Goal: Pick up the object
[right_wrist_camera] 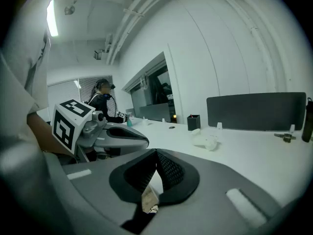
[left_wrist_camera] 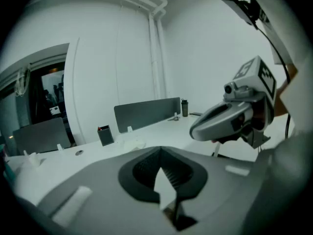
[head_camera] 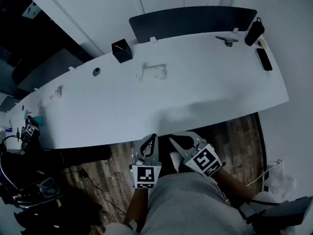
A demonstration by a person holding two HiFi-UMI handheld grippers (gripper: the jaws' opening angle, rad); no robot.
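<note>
both grippers are empty. left gripper (head_camera: pixel 150 143) fingers are pressed together, and so are those of the right gripper (head_camera: pixel 176 143). both sit close to your body, short of the desk (head_camera: pixel 220 89) near edge.

the white object (head_camera: pixel 154 71) is well ahead of both sets of fingertips, mid-desk, a little left of the left gripper's line and right of the right gripper's line. a black box (head_camera: pixel 121 50) is beyond it and to the left, well apart, so it won't get in the way.

it's too small to identify from here: a pale, lumpy shape that looks like two joined parts. my guess is light moulded plastic, stiff and smooth. on that slick desktop it'll likely skate if one finger touches first.

open wide before you reach it, straddle the bigger lump (right_wrist_camera: pixel 210 142), and close across its narrow width. keep the squeeze gentle. it could be hollow, and the thinner part may flex or snag.
</note>
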